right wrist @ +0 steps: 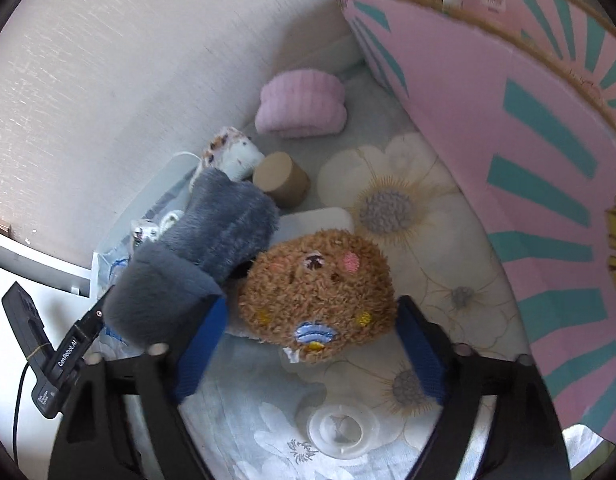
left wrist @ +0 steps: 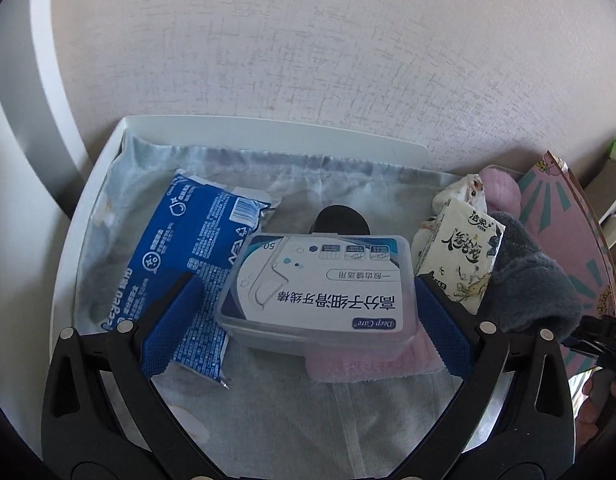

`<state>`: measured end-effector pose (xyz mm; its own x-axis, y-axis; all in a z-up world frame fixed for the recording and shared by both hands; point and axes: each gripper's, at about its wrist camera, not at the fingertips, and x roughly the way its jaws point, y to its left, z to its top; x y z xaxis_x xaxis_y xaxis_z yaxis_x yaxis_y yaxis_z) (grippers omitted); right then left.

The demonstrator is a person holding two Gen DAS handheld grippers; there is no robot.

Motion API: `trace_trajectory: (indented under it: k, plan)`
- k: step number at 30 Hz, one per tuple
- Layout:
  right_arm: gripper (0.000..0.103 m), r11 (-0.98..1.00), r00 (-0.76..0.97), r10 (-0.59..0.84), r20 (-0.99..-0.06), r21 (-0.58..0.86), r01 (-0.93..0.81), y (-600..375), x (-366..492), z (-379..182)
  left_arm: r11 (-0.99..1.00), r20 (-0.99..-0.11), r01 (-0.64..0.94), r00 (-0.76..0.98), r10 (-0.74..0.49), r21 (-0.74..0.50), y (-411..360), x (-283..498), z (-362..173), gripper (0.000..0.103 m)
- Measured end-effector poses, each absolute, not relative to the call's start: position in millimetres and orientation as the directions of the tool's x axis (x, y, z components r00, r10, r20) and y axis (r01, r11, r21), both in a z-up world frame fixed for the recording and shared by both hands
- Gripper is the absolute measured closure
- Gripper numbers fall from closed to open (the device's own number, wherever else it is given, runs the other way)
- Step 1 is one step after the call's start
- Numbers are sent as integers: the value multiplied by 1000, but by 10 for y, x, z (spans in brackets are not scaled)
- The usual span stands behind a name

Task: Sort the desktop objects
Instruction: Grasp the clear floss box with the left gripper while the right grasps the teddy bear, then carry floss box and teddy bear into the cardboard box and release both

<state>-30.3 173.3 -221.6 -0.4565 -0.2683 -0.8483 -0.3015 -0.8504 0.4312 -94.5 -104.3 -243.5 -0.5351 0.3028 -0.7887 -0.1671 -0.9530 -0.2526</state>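
Observation:
In the left wrist view a clear floss-pick box (left wrist: 319, 292) lies on a cloth-lined white tray (left wrist: 268, 132), between the blue pads of my left gripper (left wrist: 309, 320). The right pad is at the box's edge and a gap shows on the left, so the gripper is open. In the right wrist view a brown plush toy (right wrist: 315, 292) lies on a floral cloth (right wrist: 387, 200) between the pads of my right gripper (right wrist: 311, 344). The right pad brushes the fur and a narrow gap shows on the left. A grey fuzzy sock (right wrist: 212, 248) leans against the toy.
A blue packet (left wrist: 180, 264), a tissue pack (left wrist: 459, 256), a black round cap (left wrist: 339, 220) and a pink sock (left wrist: 367, 360) surround the floss box. Near the toy: a rolled pink sock (right wrist: 302, 104), cardboard tube (right wrist: 282, 184), clear lid (right wrist: 339, 428). A pink box (right wrist: 507, 160) walls the right.

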Motion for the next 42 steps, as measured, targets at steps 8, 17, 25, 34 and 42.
trace_trajectory:
  k: [8,17,25,34,42]
  plan:
    - [53,-847,-463,-295,-835,454,-279,1754,-308,-2200,-949,-780,-183,-540,316,-258,-1024,-925,-2413,12]
    - [57,-900,-480,-222,-849,368,-235,1727,-284,-2004,-954,-760,-166,-577,299,-250,-1073,-829,-2223,12]
    - [57,-948,-488,-166,-857,275,-161,1634,-164,-1674,-971,-755,-159,-610,241,-181,-1082,-704,-1856,12]
    - [57,-983,-507,-175,-844,182,37,1571,36,-1219,-981,-750,-153,-633,191,-121,-934,-531,-1321,12]
    - [57,-970,-508,-242,-827,195,145,1675,28,-960,-976,-725,-203,-661,194,-77,-680,-368,-852,12]
